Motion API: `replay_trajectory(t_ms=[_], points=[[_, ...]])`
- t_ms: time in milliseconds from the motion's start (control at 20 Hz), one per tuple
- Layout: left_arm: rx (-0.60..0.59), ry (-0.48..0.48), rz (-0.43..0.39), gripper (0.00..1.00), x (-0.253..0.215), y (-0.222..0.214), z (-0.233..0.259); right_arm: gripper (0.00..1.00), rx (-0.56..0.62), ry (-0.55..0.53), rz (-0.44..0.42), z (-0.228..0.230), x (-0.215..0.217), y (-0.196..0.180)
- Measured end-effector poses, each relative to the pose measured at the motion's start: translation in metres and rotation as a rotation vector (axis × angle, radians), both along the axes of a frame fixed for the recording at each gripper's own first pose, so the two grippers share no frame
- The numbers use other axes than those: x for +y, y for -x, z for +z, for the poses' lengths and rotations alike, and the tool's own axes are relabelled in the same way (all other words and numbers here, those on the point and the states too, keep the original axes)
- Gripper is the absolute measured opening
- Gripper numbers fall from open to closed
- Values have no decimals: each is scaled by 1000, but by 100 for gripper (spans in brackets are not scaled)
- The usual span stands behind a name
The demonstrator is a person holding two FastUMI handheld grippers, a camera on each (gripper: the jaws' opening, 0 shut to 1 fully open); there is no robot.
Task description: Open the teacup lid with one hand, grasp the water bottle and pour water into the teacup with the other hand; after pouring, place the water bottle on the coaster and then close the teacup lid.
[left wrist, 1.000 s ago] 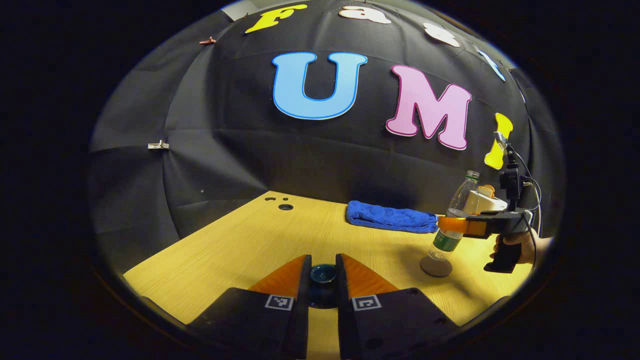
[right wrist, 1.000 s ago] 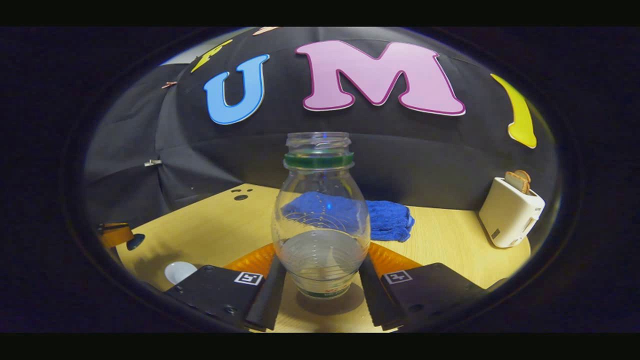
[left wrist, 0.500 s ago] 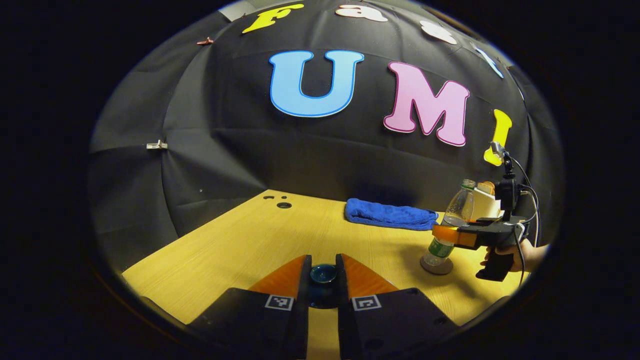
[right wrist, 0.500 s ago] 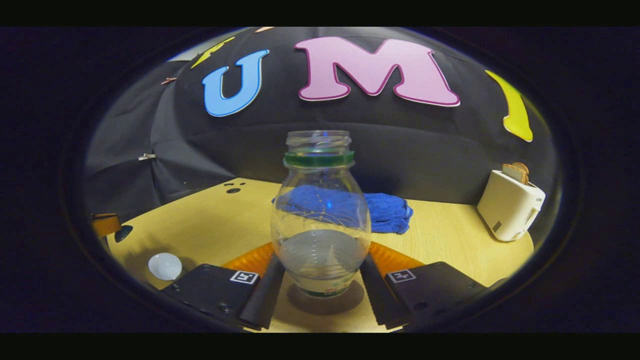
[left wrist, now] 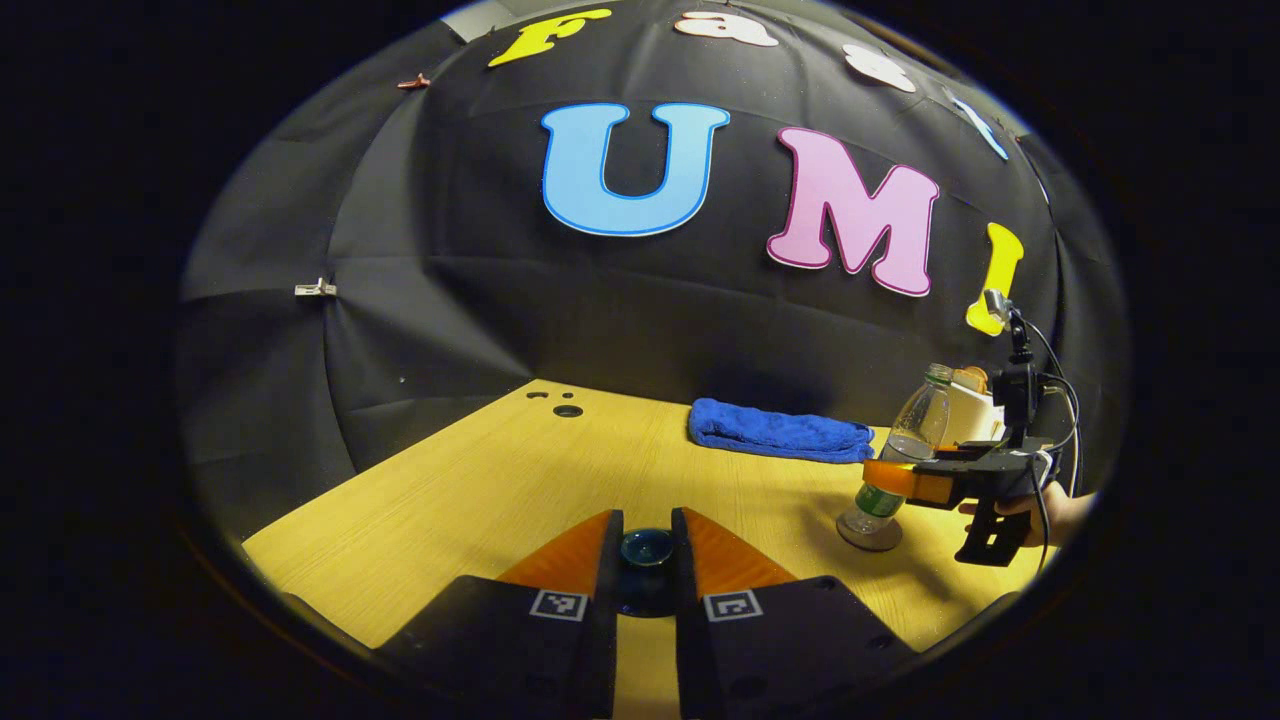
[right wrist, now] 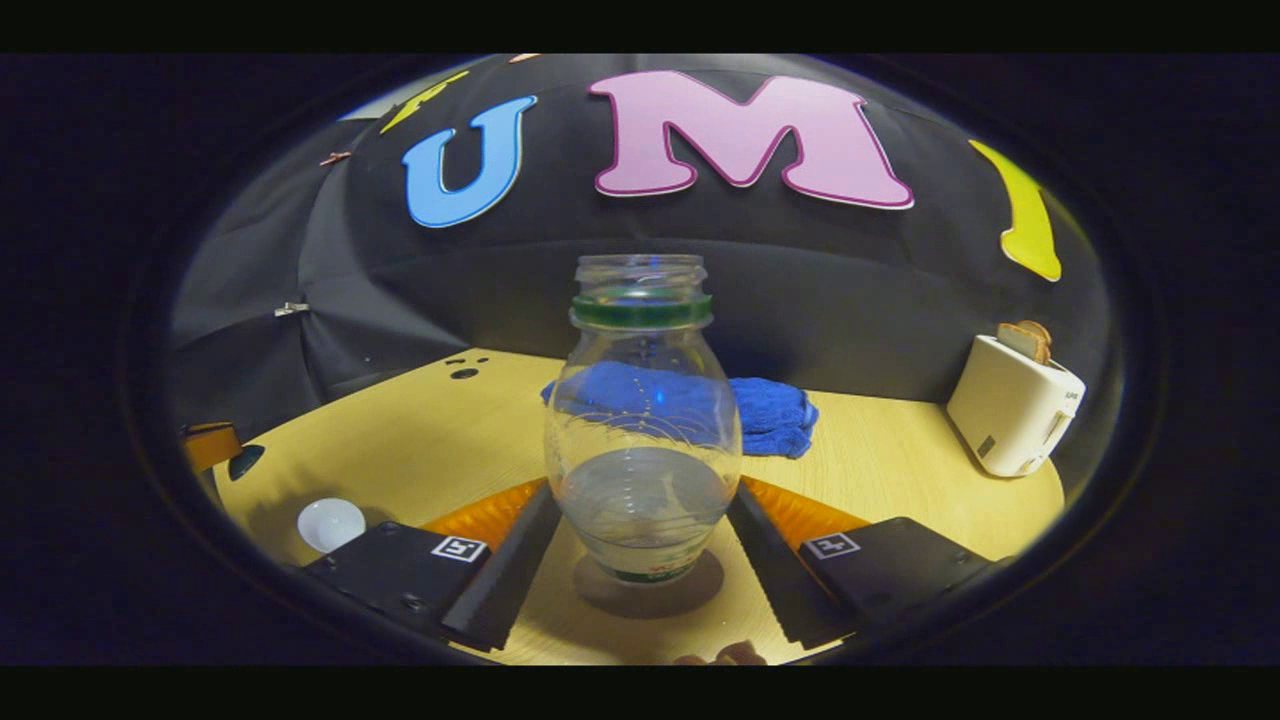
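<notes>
In the right gripper view the clear, capless water bottle (right wrist: pixel 640 430), part full, stands upright on the round brown coaster (right wrist: pixel 690 592). My right gripper (right wrist: pixel 642 490) is open, its fingers spread to either side of the bottle with gaps showing. The white teacup (right wrist: pixel 330 522) sits uncovered at the lower left. In the left gripper view my left gripper (left wrist: pixel 646 515) is shut on the dark blue teacup lid (left wrist: pixel 646 548), held above the table. Off to the right stand the bottle (left wrist: pixel 905 450), the coaster (left wrist: pixel 868 535) and the right gripper (left wrist: pixel 900 480), held by a hand.
A folded blue towel (right wrist: pixel 770 415) lies at the back of the wooden table (right wrist: pixel 420 450). A white toaster (right wrist: pixel 1010 420) with bread in it stands at the back right. Small holes (left wrist: pixel 568 410) mark the table's far left corner.
The bottle has come down onto the coaster and my right gripper's fingers have spread away from it. My left gripper still holds the lid in the same spot.
</notes>
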State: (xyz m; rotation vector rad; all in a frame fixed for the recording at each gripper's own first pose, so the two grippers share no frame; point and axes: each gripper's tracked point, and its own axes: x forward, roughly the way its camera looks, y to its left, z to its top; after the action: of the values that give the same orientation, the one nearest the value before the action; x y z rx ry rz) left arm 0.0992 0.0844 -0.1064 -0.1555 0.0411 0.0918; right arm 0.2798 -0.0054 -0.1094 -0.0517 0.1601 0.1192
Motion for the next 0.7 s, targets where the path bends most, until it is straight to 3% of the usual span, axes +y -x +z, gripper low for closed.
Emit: replay_trajectory(t_ms=[150,200,300,600,650,700], points=[[-8,8,0,24,-2,0,3,94,19,-5,-5,-8,-2,11],[-8,8,0,31,-2,0,3,98,30,-5,-8,-12,-2,16],[-13,10,-2,24,-3,0,4,99,56,-20,-5,-21,-1,27],[-6,13,-49,28,-20,-11,0,98,108,-65,-26,-36,-11,67],[-4,12,-58,28,-24,-14,-2,94,123,-77,-30,-38,-14,74],[2,11,-68,28,-30,-18,-5,99,137,-93,-33,-39,-16,81]])
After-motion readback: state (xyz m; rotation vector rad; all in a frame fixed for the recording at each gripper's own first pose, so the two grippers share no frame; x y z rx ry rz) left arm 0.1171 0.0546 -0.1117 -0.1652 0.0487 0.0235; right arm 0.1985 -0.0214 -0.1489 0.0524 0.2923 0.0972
